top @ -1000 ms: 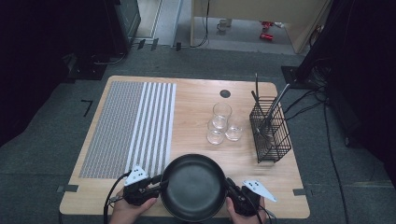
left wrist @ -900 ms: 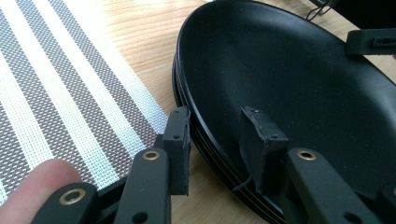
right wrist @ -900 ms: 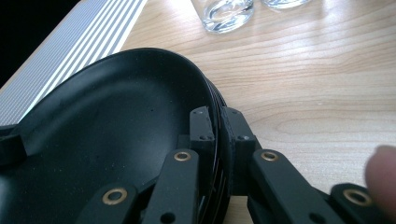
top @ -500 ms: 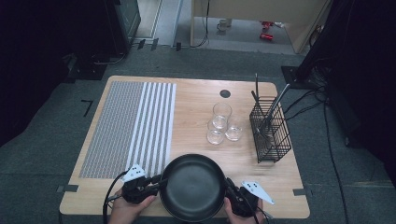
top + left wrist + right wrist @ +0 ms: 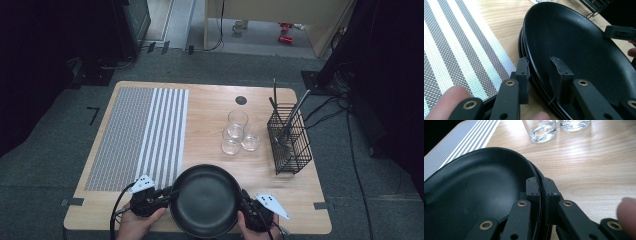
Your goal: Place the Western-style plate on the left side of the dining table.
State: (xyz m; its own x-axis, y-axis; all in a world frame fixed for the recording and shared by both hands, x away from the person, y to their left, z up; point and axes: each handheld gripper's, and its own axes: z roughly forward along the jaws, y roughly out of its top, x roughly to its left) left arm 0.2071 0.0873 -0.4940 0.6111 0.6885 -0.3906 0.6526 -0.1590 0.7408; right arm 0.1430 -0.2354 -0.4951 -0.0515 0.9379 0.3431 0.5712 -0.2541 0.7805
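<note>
Now both of my claws sit on the rim of the black plates (image 5: 206,206), stacked at the desk's (image 5: 210,107) near edge. My right claw (image 5: 540,186) pinches the rim. My left claw (image 5: 541,72) has been closing across it. Next, I think: finish that grip, then lift level.

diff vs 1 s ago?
The left gripper has just been closing its fingers across the rim of the plates, one inside, one outside. The right gripper stays clamped on the opposite rim. Plates, glasses and basket unmoved.
</note>
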